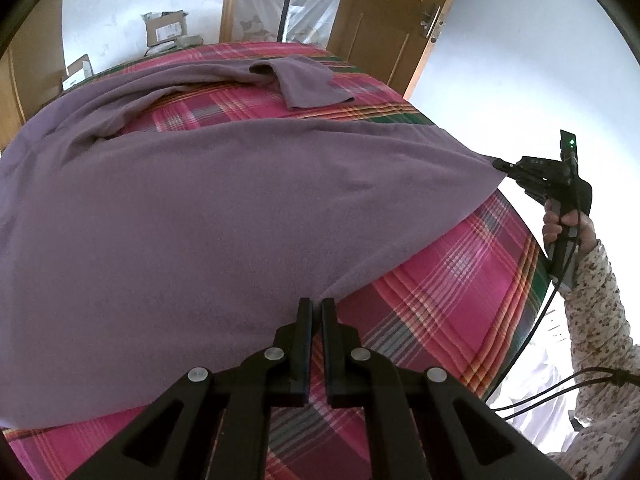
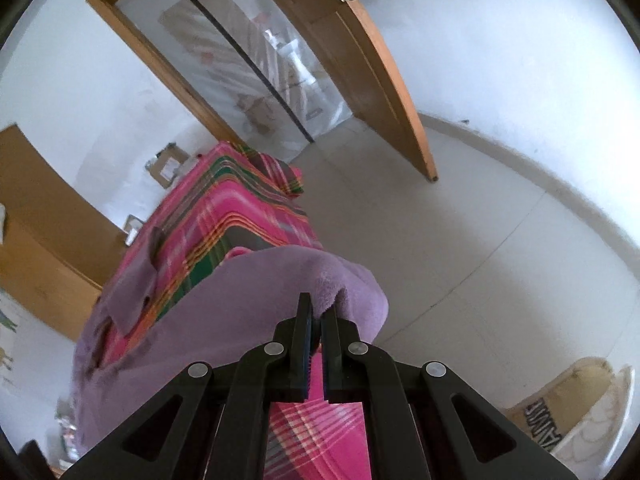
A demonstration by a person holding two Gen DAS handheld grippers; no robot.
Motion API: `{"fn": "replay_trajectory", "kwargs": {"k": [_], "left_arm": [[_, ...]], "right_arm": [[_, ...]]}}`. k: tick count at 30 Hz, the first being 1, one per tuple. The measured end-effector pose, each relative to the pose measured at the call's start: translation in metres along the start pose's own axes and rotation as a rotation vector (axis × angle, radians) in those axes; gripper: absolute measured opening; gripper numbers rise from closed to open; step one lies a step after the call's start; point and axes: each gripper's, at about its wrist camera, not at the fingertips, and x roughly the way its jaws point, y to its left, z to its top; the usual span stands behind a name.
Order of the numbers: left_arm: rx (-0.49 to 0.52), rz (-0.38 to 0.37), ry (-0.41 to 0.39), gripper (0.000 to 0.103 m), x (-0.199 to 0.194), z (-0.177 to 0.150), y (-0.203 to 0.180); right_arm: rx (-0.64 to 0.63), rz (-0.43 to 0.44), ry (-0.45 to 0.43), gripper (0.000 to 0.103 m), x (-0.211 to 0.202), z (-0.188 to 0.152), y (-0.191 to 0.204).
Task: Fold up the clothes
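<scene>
Purple garment [image 1: 200, 208] lay spread over plaid bed [image 1: 460, 272]. Left gripper [image 1: 316, 304] pinched its near hem, right gripper [image 2: 316, 312] its right corner; thin bites, fabric likely slips if tugged

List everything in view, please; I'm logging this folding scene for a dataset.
garment: one, purple, spread over the bed, two corners pinched and pulled taut
bedspread: one, pink plaid with green bands, covering the bed
door: one, brown wood, open, beyond the bed
boxes: a few, cardboard, on the floor past the bed's far end
floor: pale tiles, right of the bed
left gripper: black, shut on the garment's near edge
right gripper: black, shut on the garment's corner
hand: one, holding the right gripper's handle
sleeve: one, floral print, far right
</scene>
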Motion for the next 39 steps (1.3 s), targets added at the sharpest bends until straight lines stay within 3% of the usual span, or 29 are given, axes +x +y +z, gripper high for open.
{"fn": "replay_trajectory", "kwargs": {"k": [4,11,15,20,22,24,34,39], "left_arm": [[0.005,-0.032,0.001,0.001,0.000,-0.001,-0.001],[-0.027,-0.050,0.003,0.001,0.000,-0.004,0.005],[-0.066,-0.040,-0.029,0.001,-0.011,-0.004,0.016],[-0.131,0.000,-0.060,0.002,-0.023,-0.003,0.040],[-0.155,0.010,-0.061,0.005,-0.024,-0.003,0.048],[-0.158,0.007,-0.055,0.010,-0.022,-0.002,0.051],[-0.127,-0.043,-0.019,0.014,-0.001,0.007,0.049],[-0.126,-0.075,-0.005,0.014,0.002,0.008,0.052]], "right_arm": [[0.001,-0.016,-0.026,0.004,-0.007,-0.002,0.002],[0.025,-0.073,0.013,0.005,0.000,-0.006,0.001],[0.044,-0.102,0.043,0.010,0.001,-0.009,0.001],[-0.056,-0.156,-0.040,0.022,-0.019,-0.012,0.028],[-0.141,-0.128,-0.082,0.032,-0.027,-0.011,0.052],[-0.221,-0.067,-0.067,0.035,-0.022,-0.013,0.078],[-0.589,0.229,0.169,0.035,0.056,-0.043,0.225],[-0.708,0.312,0.254,0.035,0.087,-0.063,0.274]]}}
